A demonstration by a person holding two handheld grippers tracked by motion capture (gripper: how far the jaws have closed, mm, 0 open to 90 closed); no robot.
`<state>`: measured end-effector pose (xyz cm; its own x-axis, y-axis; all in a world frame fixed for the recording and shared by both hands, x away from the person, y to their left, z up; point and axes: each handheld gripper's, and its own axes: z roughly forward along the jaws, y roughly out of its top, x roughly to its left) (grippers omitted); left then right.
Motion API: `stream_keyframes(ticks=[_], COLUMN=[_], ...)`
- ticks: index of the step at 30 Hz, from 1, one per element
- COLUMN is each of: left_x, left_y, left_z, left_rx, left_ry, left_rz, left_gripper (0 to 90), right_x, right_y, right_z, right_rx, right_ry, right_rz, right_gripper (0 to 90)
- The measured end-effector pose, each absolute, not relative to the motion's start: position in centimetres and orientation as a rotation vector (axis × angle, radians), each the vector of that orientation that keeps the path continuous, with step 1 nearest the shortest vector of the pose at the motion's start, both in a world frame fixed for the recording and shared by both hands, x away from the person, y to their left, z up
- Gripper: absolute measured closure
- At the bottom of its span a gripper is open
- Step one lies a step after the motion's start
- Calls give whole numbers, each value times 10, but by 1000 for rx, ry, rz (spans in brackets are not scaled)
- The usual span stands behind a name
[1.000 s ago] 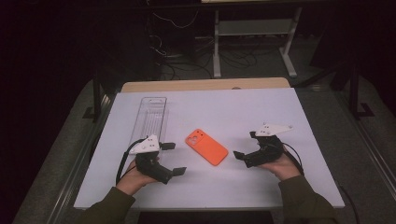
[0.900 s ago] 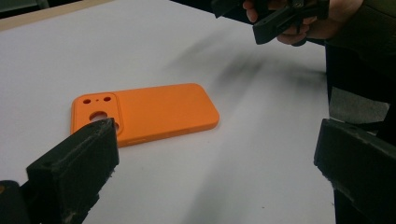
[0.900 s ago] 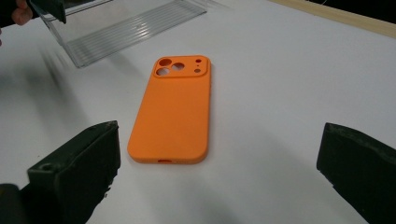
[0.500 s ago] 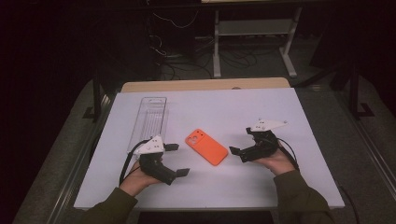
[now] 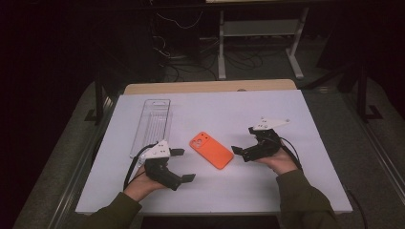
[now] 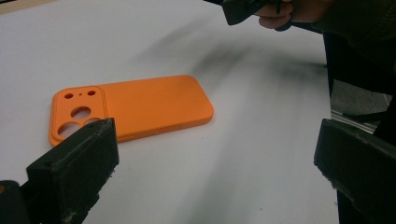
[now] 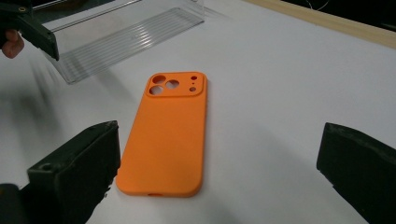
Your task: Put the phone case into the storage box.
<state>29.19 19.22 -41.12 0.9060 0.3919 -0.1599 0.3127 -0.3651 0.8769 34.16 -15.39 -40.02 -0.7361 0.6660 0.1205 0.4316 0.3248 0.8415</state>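
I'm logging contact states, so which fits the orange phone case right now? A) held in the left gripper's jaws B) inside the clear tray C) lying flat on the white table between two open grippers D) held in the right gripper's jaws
C: the orange phone case lies flat on the white table, with the left gripper and right gripper open on either side, neither touching it.

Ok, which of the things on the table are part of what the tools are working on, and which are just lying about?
In the job:
- orange phone case, flat on the table, between both tools
- left tool, open, pointing at it
- right tool, open, pointing at it

Lying about:
- clear plastic tray, beyond the left tool
- white table itself
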Motion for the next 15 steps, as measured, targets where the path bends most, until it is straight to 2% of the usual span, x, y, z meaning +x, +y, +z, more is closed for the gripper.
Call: stream_keyframes(ticks=[15], left_x=[292], left_y=[193], left_z=[-411], left_rx=[1980], left_ry=[511], left_rz=[90], left_gripper=[0], right_x=[353], right_y=[-144], right_z=[-395], right_rx=[990], right_ry=[2342], right_rz=[1383], right_gripper=[0])
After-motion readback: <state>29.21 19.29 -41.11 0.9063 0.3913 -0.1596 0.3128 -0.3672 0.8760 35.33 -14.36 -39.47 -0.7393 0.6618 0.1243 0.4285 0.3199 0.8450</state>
